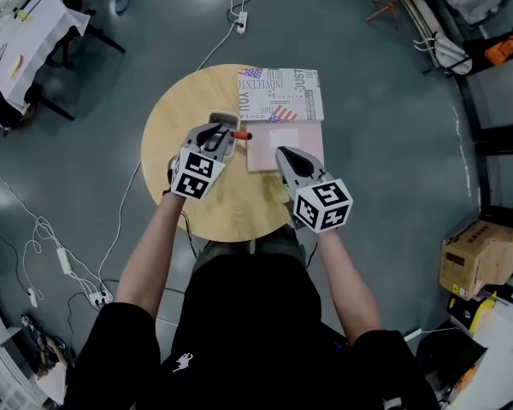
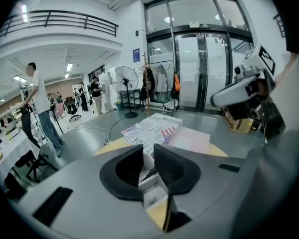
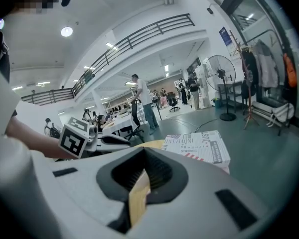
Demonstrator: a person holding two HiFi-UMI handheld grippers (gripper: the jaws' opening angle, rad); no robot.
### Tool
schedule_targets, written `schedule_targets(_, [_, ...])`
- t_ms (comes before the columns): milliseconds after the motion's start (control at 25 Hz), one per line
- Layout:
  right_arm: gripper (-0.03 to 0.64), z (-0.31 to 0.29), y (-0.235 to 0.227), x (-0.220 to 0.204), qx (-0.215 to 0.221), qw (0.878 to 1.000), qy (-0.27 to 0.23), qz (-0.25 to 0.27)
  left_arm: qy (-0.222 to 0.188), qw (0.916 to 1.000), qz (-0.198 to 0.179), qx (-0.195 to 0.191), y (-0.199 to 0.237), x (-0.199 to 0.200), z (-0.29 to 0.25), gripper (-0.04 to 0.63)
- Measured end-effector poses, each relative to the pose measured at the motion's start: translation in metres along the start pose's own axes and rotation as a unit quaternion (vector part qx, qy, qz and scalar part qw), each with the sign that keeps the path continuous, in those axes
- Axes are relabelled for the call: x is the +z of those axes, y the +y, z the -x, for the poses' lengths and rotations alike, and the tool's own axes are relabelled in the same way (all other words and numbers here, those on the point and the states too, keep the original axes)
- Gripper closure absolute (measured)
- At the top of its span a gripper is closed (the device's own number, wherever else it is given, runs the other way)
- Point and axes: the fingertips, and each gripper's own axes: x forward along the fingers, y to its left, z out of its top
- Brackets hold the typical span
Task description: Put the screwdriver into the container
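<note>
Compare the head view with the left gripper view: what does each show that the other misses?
Only the head view: the screwdriver's orange handle beside the left hand-held gripper, the whole round table, both forearms, and a cardboard box on the floor.
Only the left gripper view: the white container's compartments seen between its jaws, a standing fan, and people in the hall.
Both: the printed box, the pink sheet and the right hand-held gripper.
</note>
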Motion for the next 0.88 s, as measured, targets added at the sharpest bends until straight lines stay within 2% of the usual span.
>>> schedule_targets(240, [0.615, 0.016, 0.016, 0.02, -0.004, 0.999, -0.031, 0.028, -0.043, 0.9978, 0.039, 0.032, 0.006, 0.016, 0.047, 0.592])
schedule_targets(560, [0.615, 0.035, 0.039, 0.036, -0.007, 0.997, -0.051, 0.062, -0.082, 0.9928, 0.058, 0.064, 0.007, 0.022, 0.102, 0.592])
schedule_targets(880, [0.615, 0.066, 0.063, 0.068, -0.017, 0.992, -0.098, 0.081, -0.141, 0.9833, 0.06, 0.098, 0.011, 0.044, 0.157, 0.592])
